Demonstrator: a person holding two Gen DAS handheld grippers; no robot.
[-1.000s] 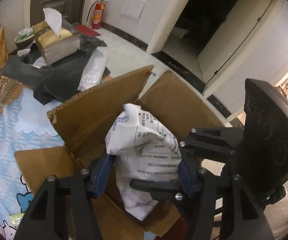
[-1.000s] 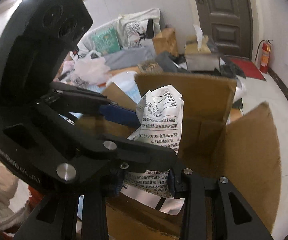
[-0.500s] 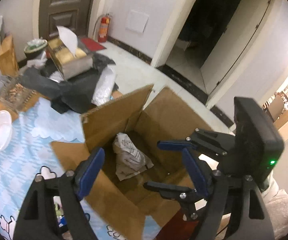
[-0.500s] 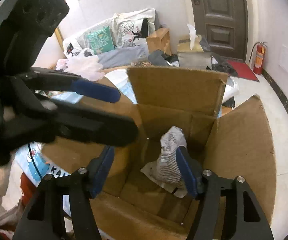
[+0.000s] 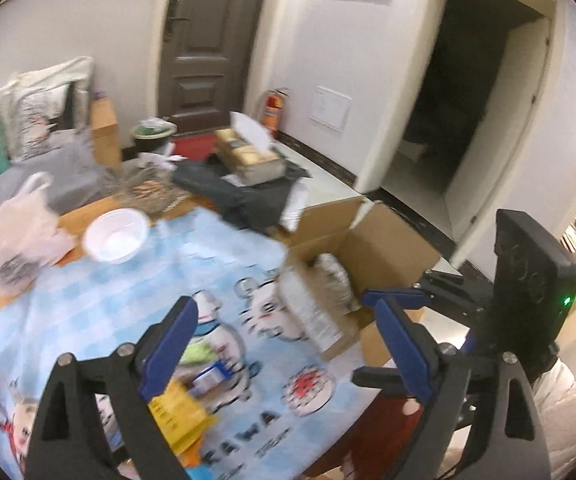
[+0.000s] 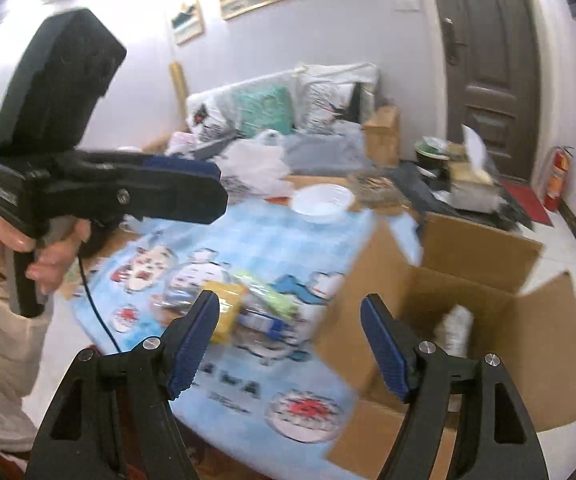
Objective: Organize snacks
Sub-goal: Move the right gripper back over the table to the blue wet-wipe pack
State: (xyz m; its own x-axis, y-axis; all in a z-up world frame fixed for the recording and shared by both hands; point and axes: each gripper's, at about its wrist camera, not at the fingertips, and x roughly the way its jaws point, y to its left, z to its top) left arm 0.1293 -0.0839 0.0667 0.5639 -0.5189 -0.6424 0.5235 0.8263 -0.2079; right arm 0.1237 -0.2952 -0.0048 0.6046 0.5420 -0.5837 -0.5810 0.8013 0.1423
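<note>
Left wrist view, left to right: a white plastic bag (image 5: pixel 20 224) at the left edge; a white bowl (image 5: pixel 116 234) in the upper left of the blue checked cloth (image 5: pixel 136 292) covering the surface; a tissue box (image 5: pixel 248 156) above centre. The left gripper (image 5: pixel 284 344) fills the lower frame, jaws opening, wide apart, nothing between them. A yellow snack packet (image 5: pixel 180 416) lies low on the cloth behind the left finger. The cardboard box (image 5: pixel 384 248), right of centre, holds a white printed bag (image 5: pixel 332 276). The right gripper (image 5: pixel 400 300) shows at the right edge.

Right wrist view: a hand (image 6: pixel 48 256) grips the left gripper's handle at left. The right gripper (image 6: pixel 292 340), lower centre, has jaws opening and empty. The snack packets (image 6: pixel 256 308) lie on the cloth behind them; the box stands open at lower right.
</note>
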